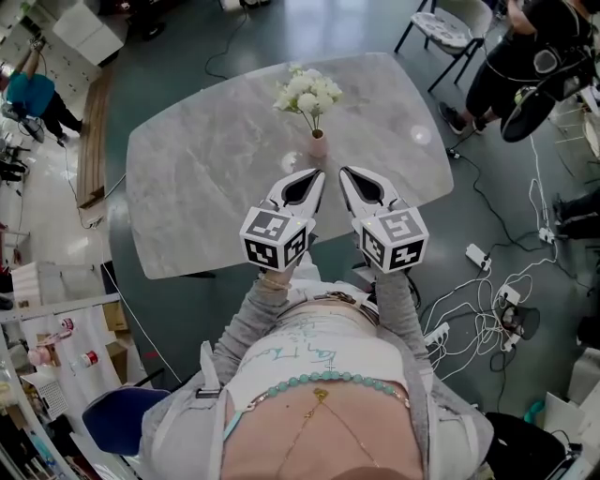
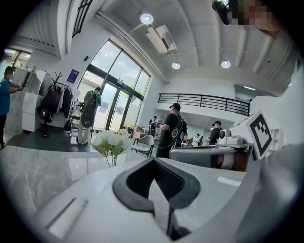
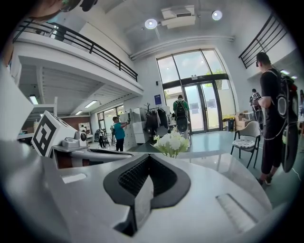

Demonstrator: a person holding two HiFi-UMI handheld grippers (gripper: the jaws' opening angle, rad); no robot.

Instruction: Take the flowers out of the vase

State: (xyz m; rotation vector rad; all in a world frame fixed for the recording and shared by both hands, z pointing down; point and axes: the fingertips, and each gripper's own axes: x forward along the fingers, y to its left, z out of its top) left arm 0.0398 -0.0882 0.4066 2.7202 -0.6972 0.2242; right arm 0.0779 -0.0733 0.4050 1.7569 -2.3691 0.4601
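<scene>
A bunch of white flowers [image 1: 307,91] stands upright in a small pink vase [image 1: 317,143] near the middle of the marble table [image 1: 187,187]. Both grippers hover above the table's near edge and point at the vase. The left gripper [image 1: 316,175] is shut and holds nothing, its tip just short of the vase. Beside it, the right gripper [image 1: 345,173] is also shut and empty. The left gripper view has the flowers [image 2: 110,141] beyond the closed left gripper [image 2: 159,182]. The right gripper view shows the flowers [image 3: 172,142] straight ahead past the closed right gripper [image 3: 145,182].
A chair [image 1: 450,28] and a person in black [image 1: 525,47] are beyond the table's far right corner. Cables and a power strip [image 1: 478,255] lie on the floor at right. A wooden bench [image 1: 92,141] runs along the left. Other people stand farther off.
</scene>
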